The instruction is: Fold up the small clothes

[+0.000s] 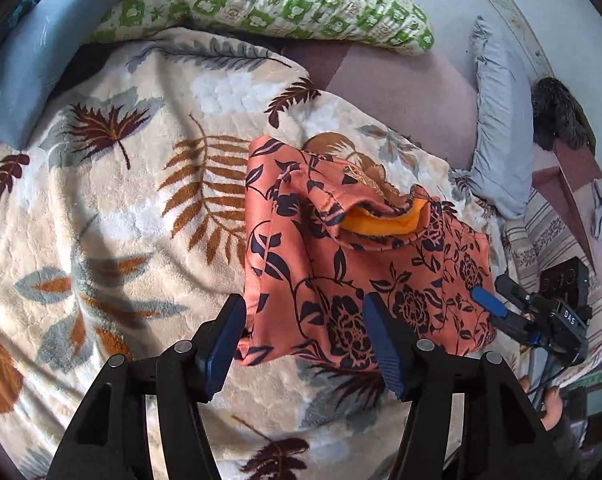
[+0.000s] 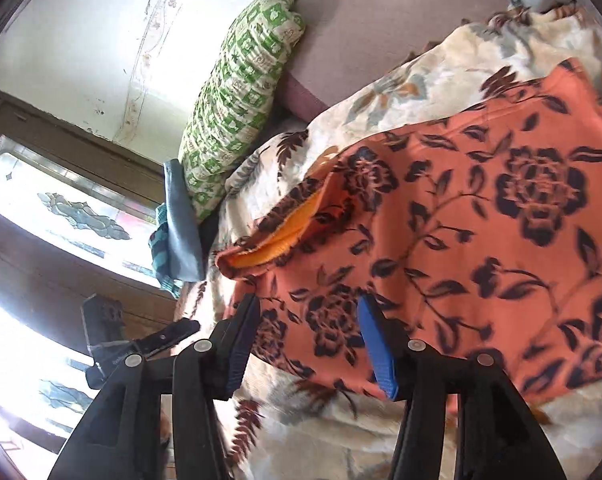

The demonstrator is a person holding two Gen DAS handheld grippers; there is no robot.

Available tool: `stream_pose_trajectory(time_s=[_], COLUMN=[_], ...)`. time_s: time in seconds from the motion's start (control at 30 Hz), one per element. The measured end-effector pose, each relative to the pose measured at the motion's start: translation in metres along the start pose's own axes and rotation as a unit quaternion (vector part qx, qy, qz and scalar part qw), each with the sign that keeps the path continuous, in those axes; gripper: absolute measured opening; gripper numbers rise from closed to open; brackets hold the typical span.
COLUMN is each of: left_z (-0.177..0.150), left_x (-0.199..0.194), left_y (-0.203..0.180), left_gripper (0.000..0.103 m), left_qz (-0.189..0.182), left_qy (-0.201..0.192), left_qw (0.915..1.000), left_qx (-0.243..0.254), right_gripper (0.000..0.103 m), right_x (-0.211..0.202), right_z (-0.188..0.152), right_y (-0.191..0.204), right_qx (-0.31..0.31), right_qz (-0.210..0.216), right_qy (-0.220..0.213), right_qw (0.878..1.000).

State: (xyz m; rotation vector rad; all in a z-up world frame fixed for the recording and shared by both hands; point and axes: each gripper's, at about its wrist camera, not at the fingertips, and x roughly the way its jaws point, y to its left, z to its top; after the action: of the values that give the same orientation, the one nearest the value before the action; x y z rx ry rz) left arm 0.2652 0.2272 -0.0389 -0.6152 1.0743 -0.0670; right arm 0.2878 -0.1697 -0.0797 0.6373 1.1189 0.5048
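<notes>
Both jaws released over orange floral garment [image 1: 365, 264] on blanket [image 1: 121, 200]: left gripper [image 1: 305, 344], right gripper [image 2: 307, 344]. Partly folded, rumpled; final folds remain.

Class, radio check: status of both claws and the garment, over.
Left claw open at orange floral garment's near edge. Right claw open, likewise. Garment rumpled on leaf blanket. Nothing obstructing.

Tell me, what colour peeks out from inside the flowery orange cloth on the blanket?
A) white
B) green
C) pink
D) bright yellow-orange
D: a bright yellow-orange lining shows in the opening of the orange floral garment, which lies on the leaf-print blanket; it shows in the right wrist view too.
</notes>
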Motion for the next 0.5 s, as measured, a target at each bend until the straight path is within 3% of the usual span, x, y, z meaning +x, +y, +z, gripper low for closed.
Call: stream_pose_trajectory(time_s=[0.13, 0.23, 0.3, 0.33, 0.37, 0.5], left_z=[0.001, -0.007, -0.010, -0.012, -0.012, -0.016], left_x=[0.029, 0.043, 0.050, 0.052, 0.055, 0.057], left_y=[0.018, 0.013, 0.005, 0.002, 0.002, 0.004], left_gripper=[0.060, 0.059, 0.048, 0.037, 0.033, 0.033], left_qz=[-0.047, -0.032, -0.017, -0.007, 0.004, 0.014], left_qy=[0.034, 0.042, 0.047, 0.050, 0.050, 0.055], left_qw=[0.9971, 0.9985, 0.9987, 0.9984, 0.9981, 0.9976], left_qx=[-0.050, -0.015, 0.014, 0.026, 0.035, 0.040], right_gripper=[0.055, 0.055, 0.054, 0.051, 0.047, 0.048], right_x=[0.072, 0.122, 0.147, 0.158, 0.164, 0.175], right_z=[0.019, 0.024, 0.032, 0.039, 0.049, 0.085], right_y=[0.005, 0.005, 0.011, 0.017, 0.023, 0.043], right_qx=[0.042, 0.069, 0.067, 0.062, 0.056, 0.048], right_qz=[0.035, 0.030, 0.038, 0.044, 0.046, 0.064], right_qy=[0.044, 0.075, 0.089, 0.090, 0.081, 0.032], right_qw=[0.998, 0.994, 0.993, 0.993, 0.994, 0.996])
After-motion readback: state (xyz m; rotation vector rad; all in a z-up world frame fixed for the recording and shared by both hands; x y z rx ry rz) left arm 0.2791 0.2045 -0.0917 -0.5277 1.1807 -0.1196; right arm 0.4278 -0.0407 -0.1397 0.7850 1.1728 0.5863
